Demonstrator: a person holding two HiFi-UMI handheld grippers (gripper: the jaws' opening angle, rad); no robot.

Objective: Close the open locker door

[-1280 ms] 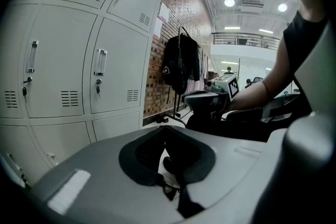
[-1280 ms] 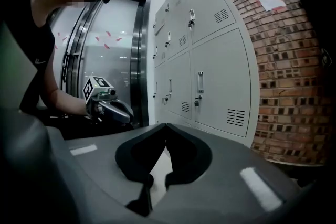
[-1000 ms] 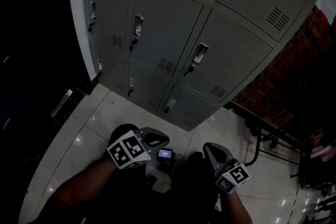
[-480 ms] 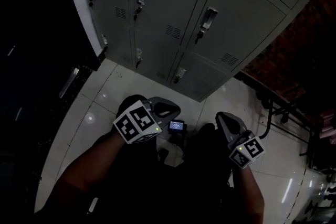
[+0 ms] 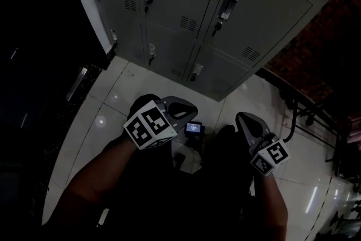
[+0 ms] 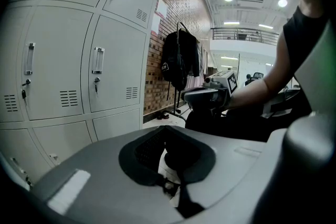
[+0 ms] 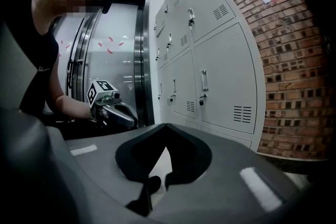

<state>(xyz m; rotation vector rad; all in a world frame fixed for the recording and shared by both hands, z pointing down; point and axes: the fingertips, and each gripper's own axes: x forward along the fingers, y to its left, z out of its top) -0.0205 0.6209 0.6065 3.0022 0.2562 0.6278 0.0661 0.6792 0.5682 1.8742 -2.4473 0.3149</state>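
Observation:
A bank of grey metal lockers (image 5: 186, 3) stands ahead on the white tiled floor. Every door I can see lies flush, with handles and keys at their edges. The lockers also fill the left of the left gripper view (image 6: 79, 60) and the middle of the right gripper view (image 7: 210, 60). Both grippers hang low in front of the person, well short of the lockers. My left gripper (image 5: 189, 109) has its jaws together and holds nothing. My right gripper (image 5: 243, 120) is shut and empty too. Each shows in the other's view: left gripper (image 7: 123, 113), right gripper (image 6: 202, 96).
A brick wall (image 7: 294, 60) adjoins the lockers on the right. A rack with dark clothes (image 6: 181, 60) stands along it, with a metal frame (image 5: 293, 115) on the floor nearby. A steel-framed glass door (image 7: 142, 50) lies left of the lockers. A small lit screen (image 5: 193, 128) glows between the grippers.
The lockers have slid upward in the head view and more floor shows, so the view has tipped down. Both grippers keep the same pose, shut and empty.

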